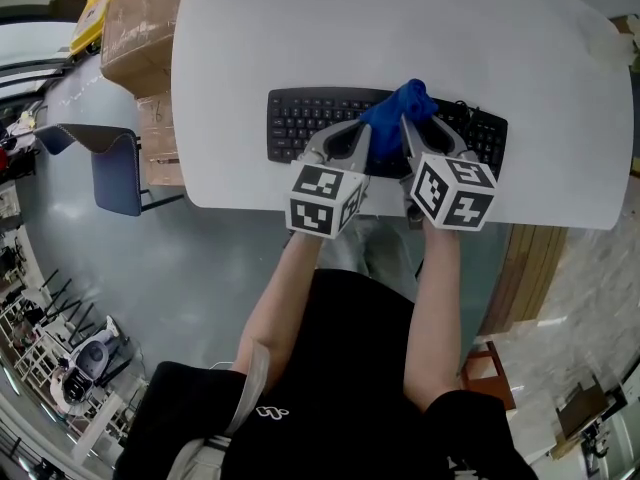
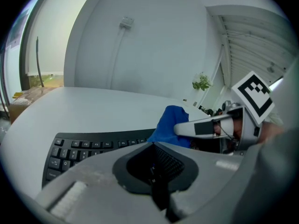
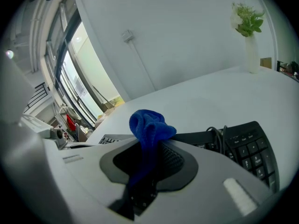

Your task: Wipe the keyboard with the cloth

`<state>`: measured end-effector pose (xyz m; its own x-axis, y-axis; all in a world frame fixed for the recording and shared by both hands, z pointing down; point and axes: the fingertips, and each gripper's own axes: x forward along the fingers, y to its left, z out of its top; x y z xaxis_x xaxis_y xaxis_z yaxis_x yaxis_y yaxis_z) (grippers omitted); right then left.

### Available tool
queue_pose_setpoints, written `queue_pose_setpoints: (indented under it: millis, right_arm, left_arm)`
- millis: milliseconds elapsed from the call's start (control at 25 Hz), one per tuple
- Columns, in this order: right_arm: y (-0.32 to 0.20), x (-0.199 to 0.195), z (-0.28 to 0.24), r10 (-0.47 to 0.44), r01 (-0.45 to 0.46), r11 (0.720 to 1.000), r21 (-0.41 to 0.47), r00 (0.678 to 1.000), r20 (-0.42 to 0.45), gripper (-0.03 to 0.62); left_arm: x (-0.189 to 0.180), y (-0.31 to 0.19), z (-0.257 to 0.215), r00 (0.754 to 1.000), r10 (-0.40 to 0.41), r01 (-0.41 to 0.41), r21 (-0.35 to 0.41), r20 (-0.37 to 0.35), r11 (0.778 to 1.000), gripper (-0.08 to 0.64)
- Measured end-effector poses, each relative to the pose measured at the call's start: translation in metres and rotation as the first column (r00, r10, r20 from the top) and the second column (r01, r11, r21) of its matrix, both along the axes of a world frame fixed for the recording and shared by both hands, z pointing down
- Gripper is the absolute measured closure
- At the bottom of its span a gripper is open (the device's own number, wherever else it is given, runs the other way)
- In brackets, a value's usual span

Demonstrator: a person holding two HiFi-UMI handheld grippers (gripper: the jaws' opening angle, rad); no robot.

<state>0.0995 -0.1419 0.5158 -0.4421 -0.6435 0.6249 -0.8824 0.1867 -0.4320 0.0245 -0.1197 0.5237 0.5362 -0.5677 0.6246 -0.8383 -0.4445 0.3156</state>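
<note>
The keyboard (image 1: pixel 300 123) lies on the white table (image 1: pixel 400 28), long axis running side to side across the person. The right gripper (image 1: pixel 408 128) is clamped on the blue cloth (image 1: pixel 400 108), which bunches beyond the jaw tips over the keyboard's middle, towards its right half. The left gripper (image 1: pixel 360 136) hangs just beside, over the keyboard's centre, jaws together on nothing. Judgement: the cloth must drop onto the keys and travel along that long axis; the right gripper is placed for it.

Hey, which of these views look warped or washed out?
Head view: fisheye curves the table edges, evenly lit, sharp. Left gripper view: black vignette corners, keyboard bowed. Right gripper view: window at left glares bright; cloth crisp.
</note>
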Motion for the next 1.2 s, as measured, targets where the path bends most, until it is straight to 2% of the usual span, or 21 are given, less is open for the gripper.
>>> queue_pose_setpoints:
  millis: [600, 1200]
  right_arm:
    - [0.007, 0.057, -0.006, 0.065, -0.065, 0.998, 0.017, 0.997, -0.037, 0.497]
    - [0.018, 0.14, -0.025, 0.219, -0.214, 0.975, 0.062, 0.973, -0.078, 0.497]
  left_arm:
    - [0.052, 0.003, 0.0, 0.998, 0.065, -0.065, 0.0, -0.017, 0.998, 0.561]
    - [0.108, 0.009, -0.011, 0.988, 0.15, -0.15, 0.012, -0.034, 0.989, 0.561]
